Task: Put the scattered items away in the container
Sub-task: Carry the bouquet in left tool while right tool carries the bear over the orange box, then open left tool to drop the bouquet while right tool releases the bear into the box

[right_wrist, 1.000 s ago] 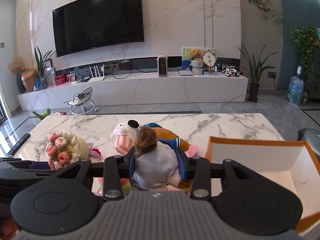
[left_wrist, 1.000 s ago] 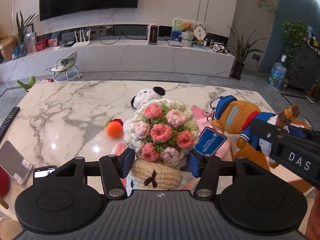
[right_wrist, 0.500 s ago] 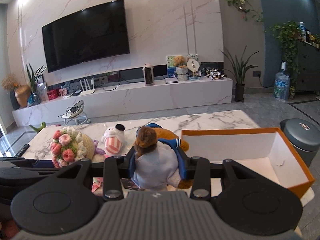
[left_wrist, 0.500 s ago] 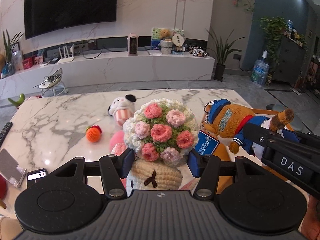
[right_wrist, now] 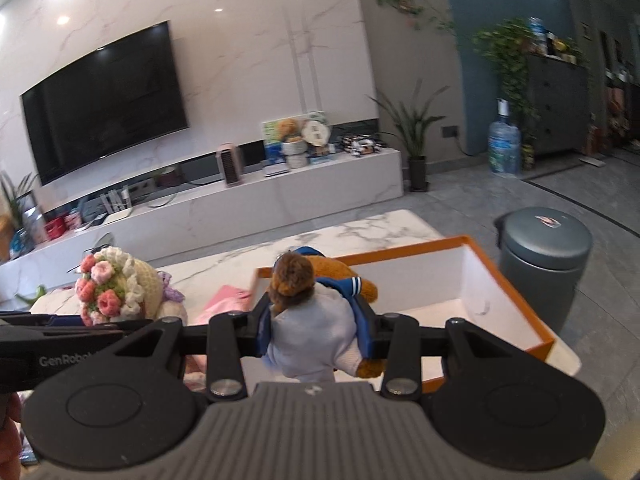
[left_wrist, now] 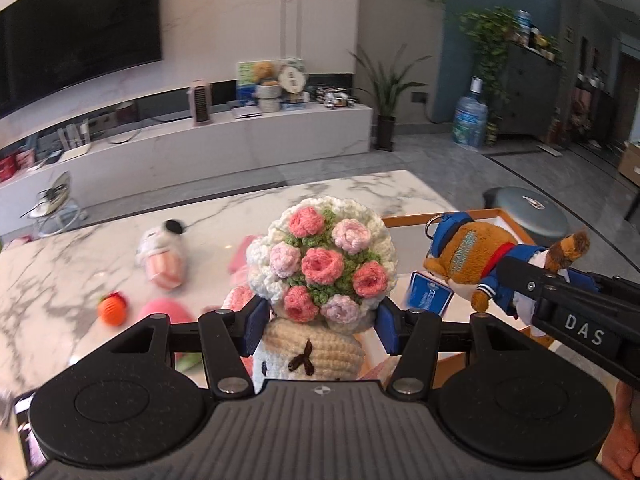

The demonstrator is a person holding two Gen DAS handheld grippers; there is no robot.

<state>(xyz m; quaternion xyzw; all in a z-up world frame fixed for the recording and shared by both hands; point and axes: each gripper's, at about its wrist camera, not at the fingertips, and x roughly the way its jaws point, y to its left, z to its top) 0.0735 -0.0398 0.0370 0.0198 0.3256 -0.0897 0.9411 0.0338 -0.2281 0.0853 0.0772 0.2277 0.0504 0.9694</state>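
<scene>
Both held toys, the crochet bouquet [left_wrist: 322,266] and plush bear [right_wrist: 316,312], have shifted rightward; the orange-rimmed box [right_wrist: 516,292] now fills the right wrist frame's centre-right.

You see a cream crochet bouquet [left_wrist: 322,268] with pink roses, a brown plush bear [right_wrist: 316,312] in blue-and-grey clothing, an orange-rimmed white box [right_wrist: 516,300], and a grey-veined white marble table [left_wrist: 80,256].

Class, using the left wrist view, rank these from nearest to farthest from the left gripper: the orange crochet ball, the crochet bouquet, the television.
1. crochet bouquet, clamped in the left gripper.
2. orange crochet ball, on the table, left.
3. television, on the far wall, upper left.
</scene>
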